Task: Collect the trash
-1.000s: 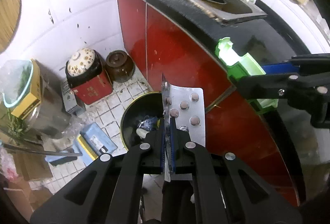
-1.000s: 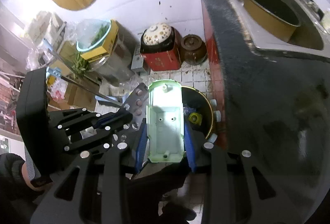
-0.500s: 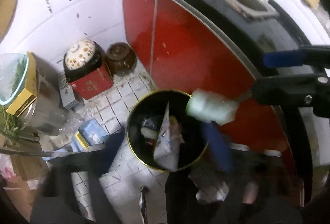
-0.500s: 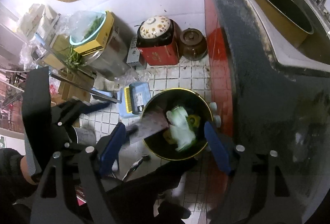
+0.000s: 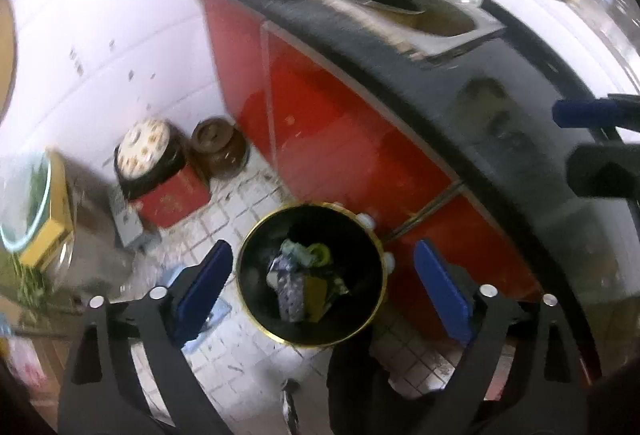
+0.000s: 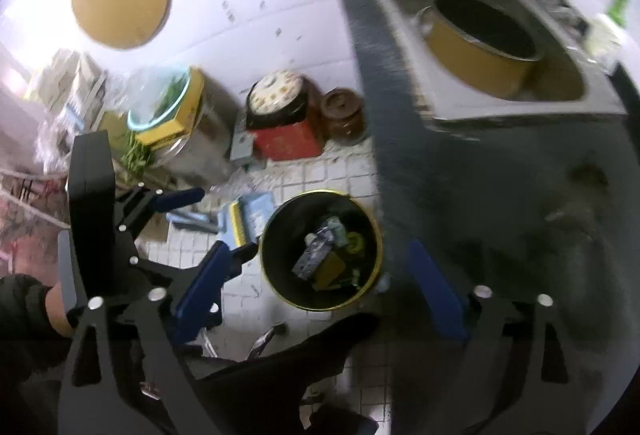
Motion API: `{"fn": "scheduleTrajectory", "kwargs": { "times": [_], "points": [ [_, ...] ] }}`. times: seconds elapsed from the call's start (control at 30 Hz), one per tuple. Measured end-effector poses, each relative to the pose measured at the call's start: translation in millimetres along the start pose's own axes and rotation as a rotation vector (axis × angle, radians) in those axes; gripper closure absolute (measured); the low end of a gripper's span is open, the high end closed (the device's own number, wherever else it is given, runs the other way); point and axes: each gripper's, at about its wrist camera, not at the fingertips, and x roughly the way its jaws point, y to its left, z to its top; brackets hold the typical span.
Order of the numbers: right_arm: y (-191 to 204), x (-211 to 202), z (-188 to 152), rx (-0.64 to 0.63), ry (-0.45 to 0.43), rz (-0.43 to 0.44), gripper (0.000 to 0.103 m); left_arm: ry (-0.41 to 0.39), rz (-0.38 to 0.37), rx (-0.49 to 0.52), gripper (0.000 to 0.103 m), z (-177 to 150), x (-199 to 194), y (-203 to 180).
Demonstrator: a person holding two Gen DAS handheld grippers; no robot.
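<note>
A black bin with a gold rim (image 5: 316, 203) (image 6: 320, 191) stands on the tiled floor against the red cabinet. Inside it lie a silver blister pack (image 5: 288, 285) (image 6: 314, 257), a pale green plastic piece (image 5: 296, 251) and other scraps. My left gripper (image 5: 322, 289) hangs above the bin, its jaws opening wide, nothing between the blue pads. My right gripper (image 6: 320, 285) hangs over the same bin, jaws also opening and empty. The right gripper's fingers (image 5: 588, 113) show at the right edge of the left wrist view.
A red cabinet (image 5: 340, 123) under a black counter (image 6: 480, 195) runs along the right, with a pot in the sink (image 6: 480, 47). On the floor stand a brown jar (image 5: 218, 149), a red box (image 5: 172, 195) and a blue dustpan (image 6: 248, 219). A person's dark leg (image 6: 280, 367) is below.
Both grippers opened. The blister pack left the left gripper and the green plastic piece left the right one; both now lie in the bin. Both hands rose slightly.
</note>
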Motion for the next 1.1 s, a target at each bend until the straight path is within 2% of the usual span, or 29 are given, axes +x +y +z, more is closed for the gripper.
{"fn": "scheduleTrajectory", "kwargs": {
  "times": [0.07,0.2,0.3,0.43,0.53,0.6,0.73,0.8,0.97,1.1],
  "points": [
    [-16,-25,-15,0.038,-0.034,-0.036,0.008,-0.017,-0.018,0.051,0.011,10,-8,-24],
    [-55,-75,-60,0.142,-0.083,-0.117,0.007,-0.039,-0.073,0.167,0.007,28,-24,-85],
    [-88,-124,-109,0.250,-0.141,-0.217,0.007,0.002,-0.144,0.263,0.007,39,-34,-146],
    [-127,-194,-186,0.434,-0.214,-0.387,0.007,-0.036,-0.241,0.386,0.007,44,-60,-237],
    [-148,-244,-254,0.600,-0.267,-0.523,0.007,-0.033,-0.318,0.485,0.007,43,-77,-305],
    [-159,-279,-306,0.736,-0.295,-0.621,0.007,-0.031,-0.341,0.563,0.007,37,-90,-355],
    [-170,-325,-384,0.934,-0.325,-0.738,0.007,-0.039,-0.374,0.667,0.007,21,-111,-421],
    [-170,-343,-414,1.008,-0.340,-0.785,0.007,-0.036,-0.377,0.703,0.007,8,-119,-449],
    [-167,-365,-468,1.118,-0.369,-0.830,0.007,-0.013,-0.388,0.774,0.007,-17,-125,-482],
    [-161,-369,-486,1.152,-0.371,-0.840,0.007,-0.010,-0.368,0.810,0.007,-29,-124,-491]
  ]
}}
